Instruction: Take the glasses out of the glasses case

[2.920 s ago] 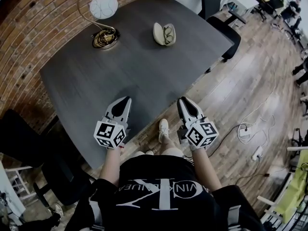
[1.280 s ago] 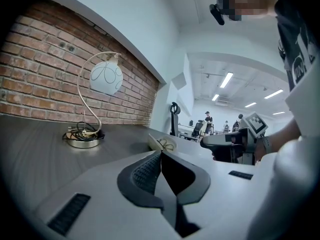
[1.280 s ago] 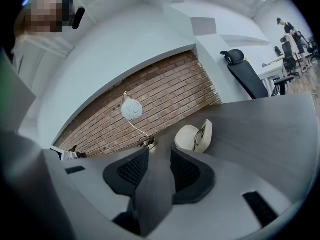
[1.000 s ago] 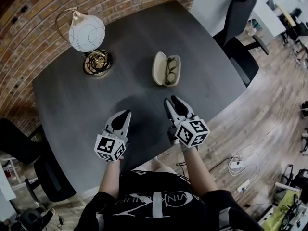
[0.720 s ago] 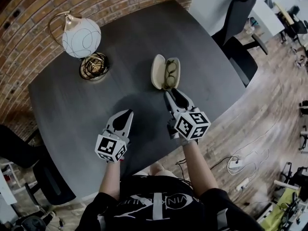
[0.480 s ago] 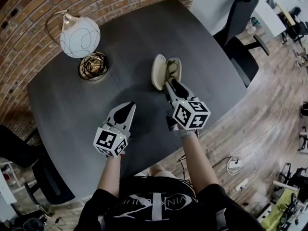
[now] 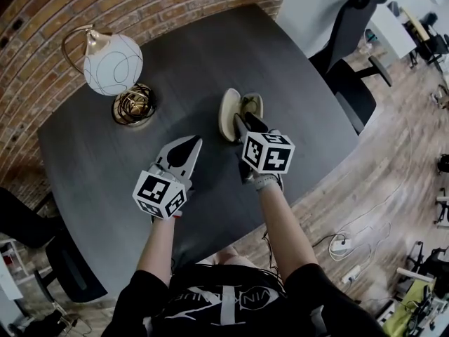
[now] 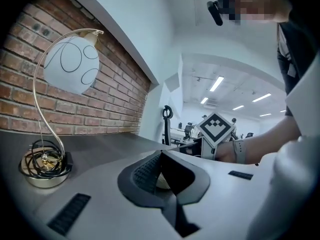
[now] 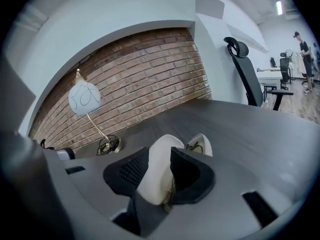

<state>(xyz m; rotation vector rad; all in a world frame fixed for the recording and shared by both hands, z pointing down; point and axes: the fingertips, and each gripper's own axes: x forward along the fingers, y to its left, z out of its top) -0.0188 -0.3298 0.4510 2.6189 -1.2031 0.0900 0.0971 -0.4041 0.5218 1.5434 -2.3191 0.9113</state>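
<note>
At the open glasses case: the right gripper upon it, the left gripper aside.
The right gripper points to 12 o'clock with its jaws apart, and the pale lid half of the case is between them. In the right gripper view the lid fills the gap, but I cannot tell if the pads press on it. The glasses lie inside the other half, at 3 o'clock of the lid. In the head view the marker cube of this gripper covers the near end of the case. The left gripper hovers over the dark table at 8 o'clock of the case, with its jaws a little open and nothing between them. A lamp with a white globe stands at 10 o'clock of the case, near the brick wall. A black office chair is at 2 o'clock, beside the table edge.
</note>
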